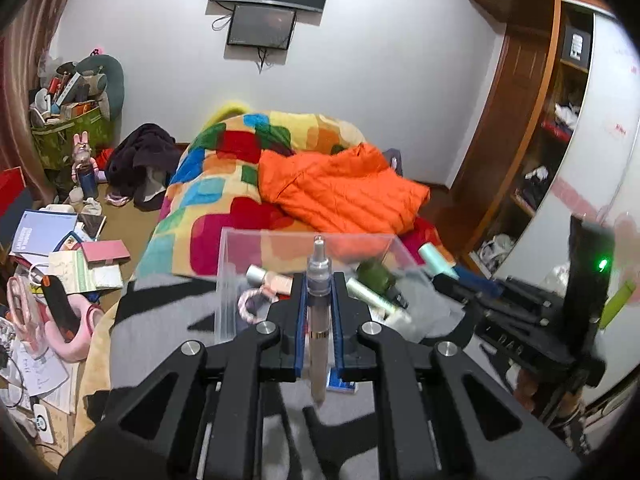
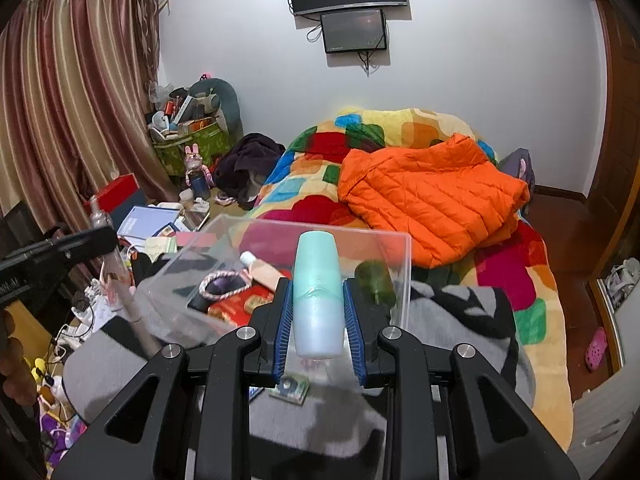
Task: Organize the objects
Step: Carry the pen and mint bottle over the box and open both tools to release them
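Lettering shows on few things here: the blue book among the clutter at the far left carries white print too blurred to read, and the black body of the right gripper, seen from the left wrist view, bears pale characters that cannot be made out. The bottles show no legible label.

The left gripper points forward over the bed, its blue-padded fingers clamped on a slim pen-shaped dropper bottle that stands upright between them, clear tip up, above the near edge of a clear plastic box.

The right gripper also points forward, level, pads closed on a mint-green bottle held cap-up just in front of the box's near wall.

The box rests on a grey and black blanket on the bed. In it lie a dark green bottle at the right, a pink tube with a white cap, a braided pink and white ring and a red and gold packet. In the left wrist view, a pale green tube lies beside the dark green bottle.

An orange down jacket lies on the patchwork quilt beyond.
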Available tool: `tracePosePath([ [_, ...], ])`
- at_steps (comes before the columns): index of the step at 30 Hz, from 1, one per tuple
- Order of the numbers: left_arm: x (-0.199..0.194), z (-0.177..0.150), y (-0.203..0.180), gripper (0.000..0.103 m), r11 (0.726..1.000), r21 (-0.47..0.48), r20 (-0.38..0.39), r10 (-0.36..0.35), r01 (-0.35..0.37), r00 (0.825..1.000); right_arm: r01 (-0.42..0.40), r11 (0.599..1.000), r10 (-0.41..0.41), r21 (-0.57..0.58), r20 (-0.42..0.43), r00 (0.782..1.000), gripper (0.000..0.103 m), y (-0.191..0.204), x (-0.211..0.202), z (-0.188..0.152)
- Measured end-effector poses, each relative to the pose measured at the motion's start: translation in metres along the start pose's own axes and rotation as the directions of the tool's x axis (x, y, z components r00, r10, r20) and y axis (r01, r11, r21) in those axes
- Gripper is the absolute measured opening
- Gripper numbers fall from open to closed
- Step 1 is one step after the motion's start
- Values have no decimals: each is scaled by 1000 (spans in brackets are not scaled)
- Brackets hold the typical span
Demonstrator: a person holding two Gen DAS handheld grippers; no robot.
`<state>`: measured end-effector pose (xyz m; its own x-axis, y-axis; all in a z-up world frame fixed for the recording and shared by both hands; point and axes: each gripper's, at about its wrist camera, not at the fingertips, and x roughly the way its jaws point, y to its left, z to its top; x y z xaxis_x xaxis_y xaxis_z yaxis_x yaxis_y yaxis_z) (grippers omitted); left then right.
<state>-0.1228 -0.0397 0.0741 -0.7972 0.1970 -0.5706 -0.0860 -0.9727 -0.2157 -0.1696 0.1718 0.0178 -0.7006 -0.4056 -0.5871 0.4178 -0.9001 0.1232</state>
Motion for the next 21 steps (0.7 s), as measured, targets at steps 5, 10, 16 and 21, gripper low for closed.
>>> tracePosePath([
  [5, 3, 16, -3, 10, 1000, 3, 25, -6, 5, 1000, -7, 1000, 7, 15, 4, 1000, 23, -2, 11, 10],
  [10, 16, 26, -8, 10, 1000, 4, 51, 12, -12, 999, -5, 1000, 6, 24, -15, 1000, 23, -4, 26, 12],
  [16, 60, 14, 5, 10, 998, 25, -45, 59, -58, 997, -12, 1000, 12, -2, -116, 993, 23, -2, 60, -3],
  [21, 80, -6, 20, 10, 998, 3, -126, 63, -63, 990, 6, 1000, -8, -13, -174, 985, 23, -6, 80, -14],
])
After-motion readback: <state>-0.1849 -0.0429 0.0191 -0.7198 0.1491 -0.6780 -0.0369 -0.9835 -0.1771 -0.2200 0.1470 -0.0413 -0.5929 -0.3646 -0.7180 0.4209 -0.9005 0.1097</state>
